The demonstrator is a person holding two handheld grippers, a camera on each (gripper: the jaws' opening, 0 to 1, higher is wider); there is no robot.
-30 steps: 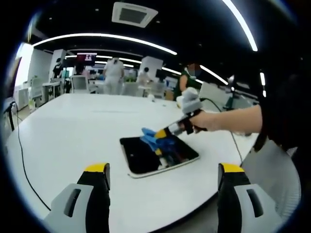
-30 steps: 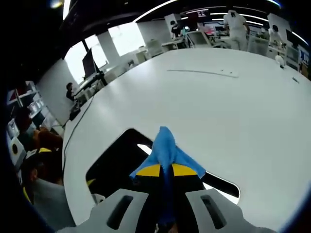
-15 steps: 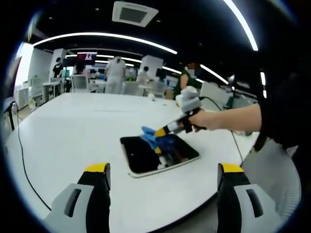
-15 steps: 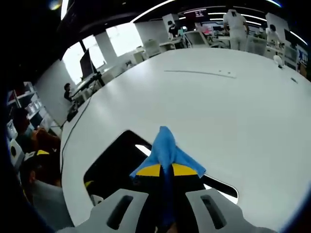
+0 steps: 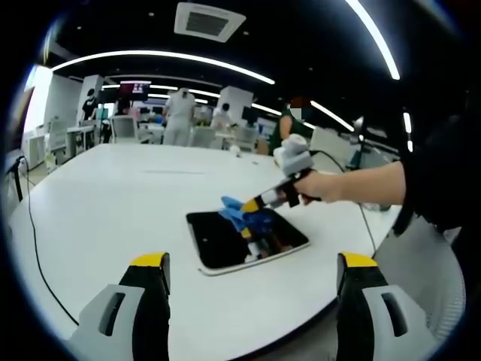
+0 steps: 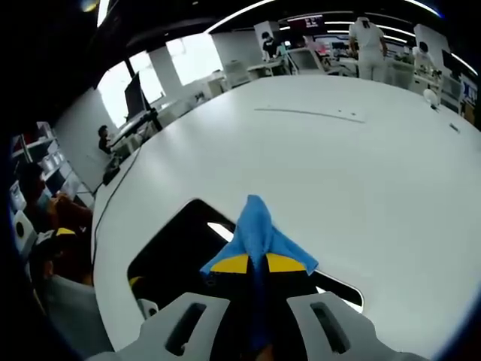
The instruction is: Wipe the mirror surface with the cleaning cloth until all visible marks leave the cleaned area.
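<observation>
Right gripper (image 6: 256, 265) pinching blue cloth (image 6: 258, 229) on mirror (image 5: 225, 242); left gripper (image 5: 252, 278) agape.

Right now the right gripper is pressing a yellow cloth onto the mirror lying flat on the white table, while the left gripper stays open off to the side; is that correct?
Not quite: the cloth is blue, not yellow; only the jaw tips are yellow. The right gripper view shows it clamped in the right gripper over the mirror on the white table. In the left gripper view, the left gripper is open.
</observation>
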